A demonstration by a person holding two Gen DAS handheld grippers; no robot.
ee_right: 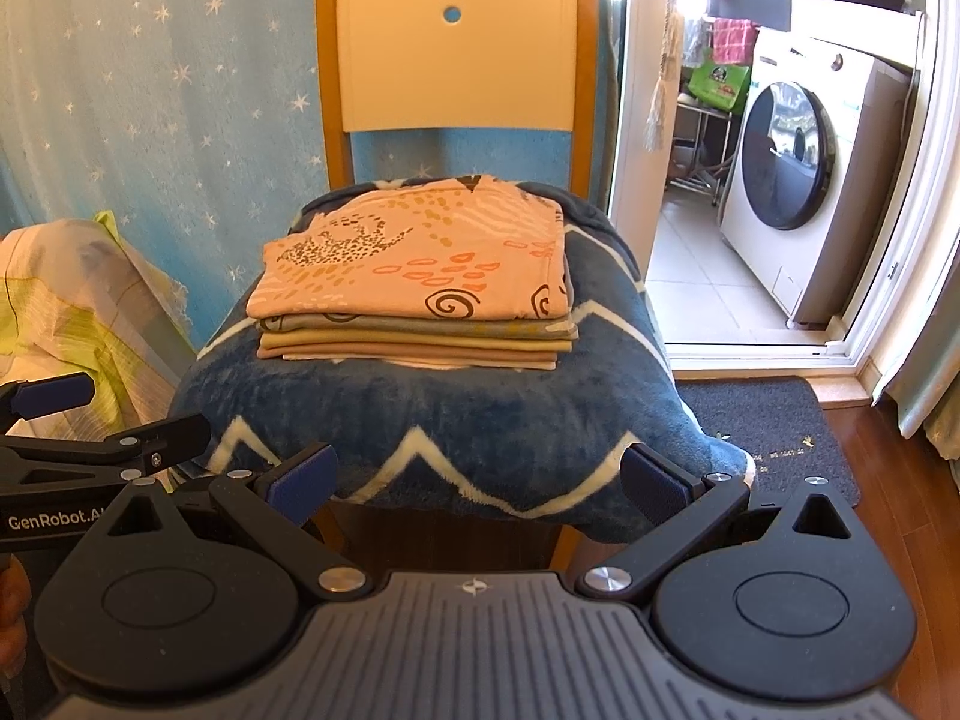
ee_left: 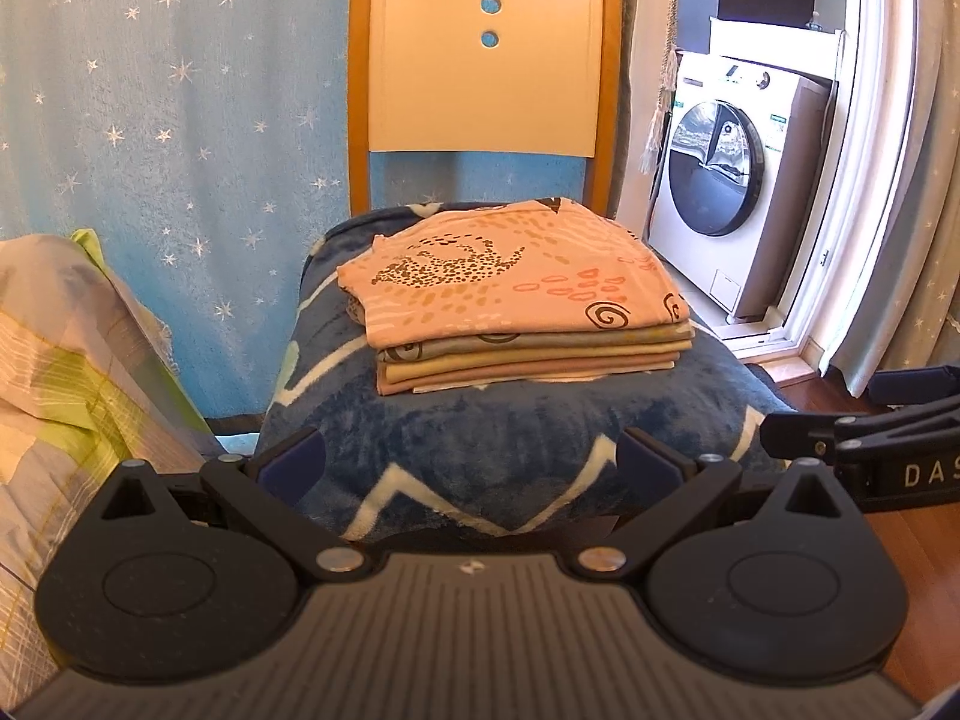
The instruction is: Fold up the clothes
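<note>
Two big things fill the view: a chair with a pale wooden back, and the blue zigzag blanket bunched over its seat. On top sits the stack of clothes, peach-patterned piece uppermost, already folded flat with edges mostly lined up. Could be a finished pile or one about to get another piece, can't tell. Both tools hang back from it: left gripper and right gripper each spread wide, holding nothing. My worry is the squishy blanket. It's rounded, so any nudge could slide the layers or tip the pile off.
</note>
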